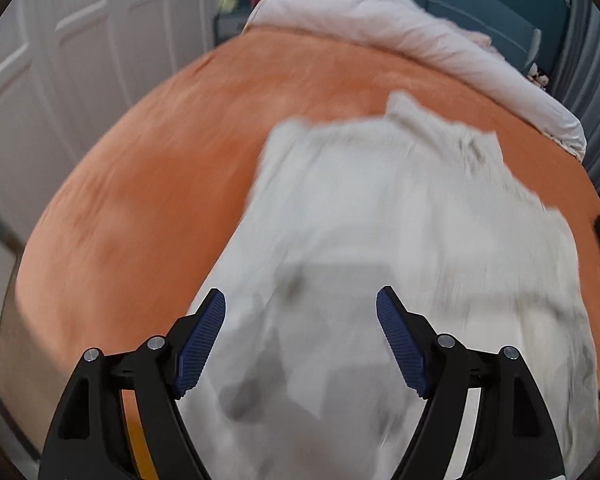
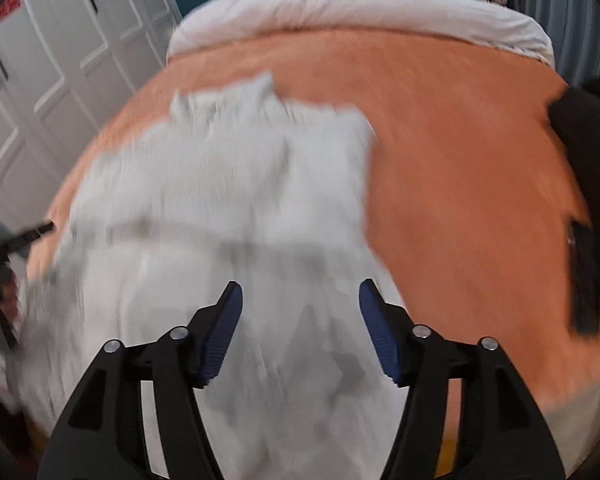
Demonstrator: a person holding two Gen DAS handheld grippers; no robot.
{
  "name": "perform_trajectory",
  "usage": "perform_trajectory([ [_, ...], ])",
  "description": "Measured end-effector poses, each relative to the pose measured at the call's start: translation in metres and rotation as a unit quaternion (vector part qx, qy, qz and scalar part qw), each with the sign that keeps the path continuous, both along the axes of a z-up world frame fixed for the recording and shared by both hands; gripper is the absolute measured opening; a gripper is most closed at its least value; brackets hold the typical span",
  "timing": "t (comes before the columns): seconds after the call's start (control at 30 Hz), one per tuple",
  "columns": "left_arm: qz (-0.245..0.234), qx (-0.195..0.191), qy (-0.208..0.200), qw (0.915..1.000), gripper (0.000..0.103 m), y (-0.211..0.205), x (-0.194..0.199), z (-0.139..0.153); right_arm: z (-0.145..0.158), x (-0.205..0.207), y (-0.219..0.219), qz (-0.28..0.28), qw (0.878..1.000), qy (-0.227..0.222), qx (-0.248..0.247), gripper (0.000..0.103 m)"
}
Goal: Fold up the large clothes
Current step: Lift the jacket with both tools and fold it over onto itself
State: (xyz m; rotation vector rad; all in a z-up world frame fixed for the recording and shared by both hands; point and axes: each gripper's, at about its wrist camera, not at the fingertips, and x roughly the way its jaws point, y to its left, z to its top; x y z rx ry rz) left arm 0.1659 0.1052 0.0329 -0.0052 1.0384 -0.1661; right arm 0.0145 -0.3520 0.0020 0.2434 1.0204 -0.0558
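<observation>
Now the white garment (image 1: 400,216) lies spread on the orange bed (image 1: 148,184), blurred, seemingly not yet folded. Both my left gripper (image 1: 300,312) and right gripper (image 2: 300,300) hover above its near part, jaws apart, holding nothing.

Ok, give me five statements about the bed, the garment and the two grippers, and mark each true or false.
1. The white garment lies on an orange bed cover. True.
2. The left gripper is clamped on the garment. False: its jaws stand wide apart with nothing between them.
3. The right gripper is open. True.
4. A white duvet is bunched at the far end of the bed. True.
5. The cupboard doors beside the bed are dark blue. False: they are white; the wall behind the bed is blue.
</observation>
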Motion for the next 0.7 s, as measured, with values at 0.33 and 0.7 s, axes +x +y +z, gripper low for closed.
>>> perform_trajectory([
  [0.33,0.014,-0.021,0.125,0.9919,0.076,0.074,-0.134,-0.018,-0.036,-0.149,0.025,0.002,0.992,0.109,0.070,0.066],
  [0.7,-0.054,-0.069,0.131,0.9875,0.048,0.046,-0.176,-0.011,-0.039,-0.162,0.052,0.012,0.987,0.081,0.137,0.036],
])
